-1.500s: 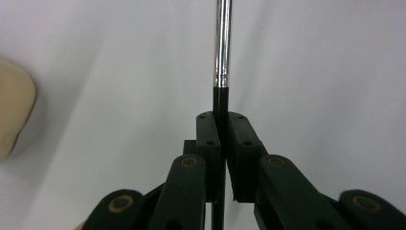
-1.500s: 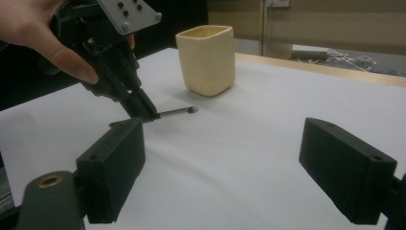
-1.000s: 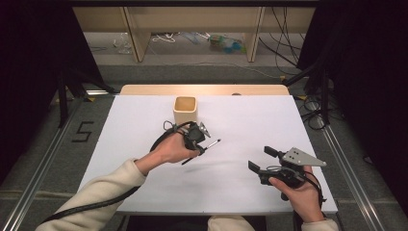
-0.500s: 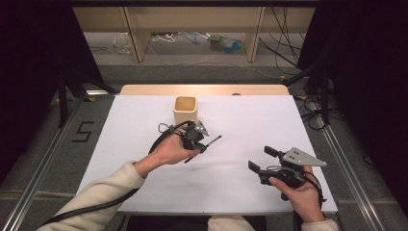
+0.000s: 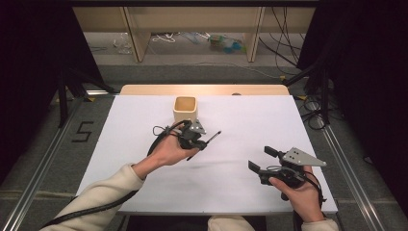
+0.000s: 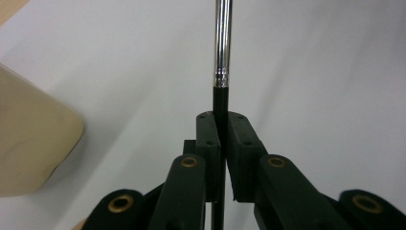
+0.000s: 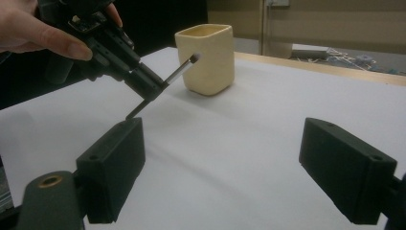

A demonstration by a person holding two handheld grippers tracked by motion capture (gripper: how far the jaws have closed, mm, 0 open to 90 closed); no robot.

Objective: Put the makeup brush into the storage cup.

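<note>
High view: left gripper (image 5: 199, 140) clamps pen (image 5: 210, 139) near cup (image 5: 185, 109).

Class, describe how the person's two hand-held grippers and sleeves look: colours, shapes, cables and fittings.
Both grippers are black with blocky rectangular jaws and brass-coloured pivot rings. The left gripper and the right gripper each carry a grey three-cornered plate on top. Black cables trail from both. The sleeves are cream.

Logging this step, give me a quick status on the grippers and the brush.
Left gripper shut on the brush, lifted off the table beside the cup. Right gripper open, fingers apart, holding nothing. Nothing between brush and cup.
</note>
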